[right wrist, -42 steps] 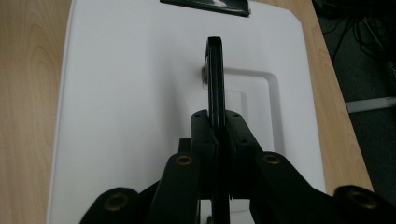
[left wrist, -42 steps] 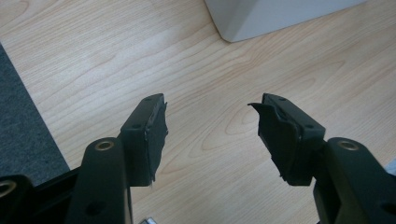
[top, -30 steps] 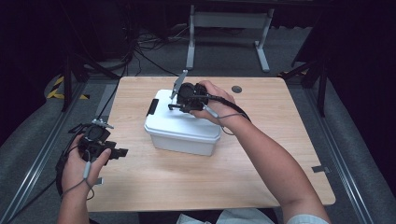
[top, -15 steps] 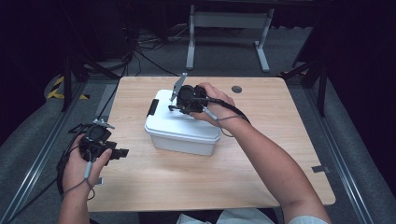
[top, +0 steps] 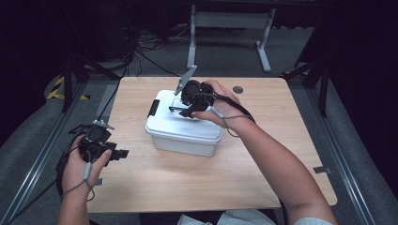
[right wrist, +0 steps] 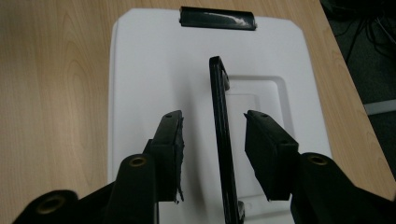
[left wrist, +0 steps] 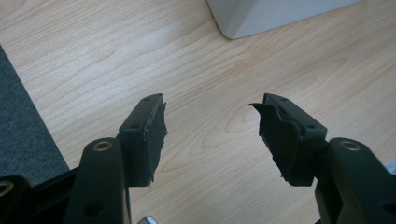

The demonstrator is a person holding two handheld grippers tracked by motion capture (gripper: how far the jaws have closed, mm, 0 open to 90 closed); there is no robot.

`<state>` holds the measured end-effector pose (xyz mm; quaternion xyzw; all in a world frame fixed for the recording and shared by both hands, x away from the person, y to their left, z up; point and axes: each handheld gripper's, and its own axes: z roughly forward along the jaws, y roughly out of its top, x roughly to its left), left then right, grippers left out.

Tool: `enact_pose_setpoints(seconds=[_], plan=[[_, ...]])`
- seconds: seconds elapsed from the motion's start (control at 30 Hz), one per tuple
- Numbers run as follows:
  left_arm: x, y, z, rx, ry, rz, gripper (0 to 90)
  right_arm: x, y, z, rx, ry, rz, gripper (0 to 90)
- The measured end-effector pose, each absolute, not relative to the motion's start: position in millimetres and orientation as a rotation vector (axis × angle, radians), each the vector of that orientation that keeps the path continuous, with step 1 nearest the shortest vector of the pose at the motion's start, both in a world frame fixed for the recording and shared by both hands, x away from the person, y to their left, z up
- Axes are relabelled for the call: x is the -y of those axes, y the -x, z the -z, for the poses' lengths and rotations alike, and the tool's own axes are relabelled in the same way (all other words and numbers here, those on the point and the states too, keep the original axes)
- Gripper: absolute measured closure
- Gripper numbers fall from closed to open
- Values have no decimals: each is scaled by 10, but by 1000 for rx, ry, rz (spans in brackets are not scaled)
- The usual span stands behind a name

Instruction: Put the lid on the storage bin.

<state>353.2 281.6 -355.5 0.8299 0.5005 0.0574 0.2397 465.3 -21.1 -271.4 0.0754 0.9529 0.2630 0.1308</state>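
Your right gripper (right wrist: pixel 212 140) fingers have just opened astride the box (top: pixel 183 124) handle (right wrist: pixel 222 140), mid-surface; left gripper (left wrist: pixel 210 135) open near the left edge.

Fixed high view: looks forward and down over the light wooden table (top: pixel 263 140), from well back. Left gripper view: rides low, close above bare tabletop, catching one corner of the white plastic lidded box (left wrist: pixel 261 18). Right gripper view: close above that box's lid. Shared throughout: box and tabletop.
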Motion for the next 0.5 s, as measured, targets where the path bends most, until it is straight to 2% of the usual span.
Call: enact_pose_setpoints(seconds=[0.5], plan=[[-2802,-3529,3561,-1372,-2277,-147,412,659,-4592,2397,-2725,-336,-853,570]])
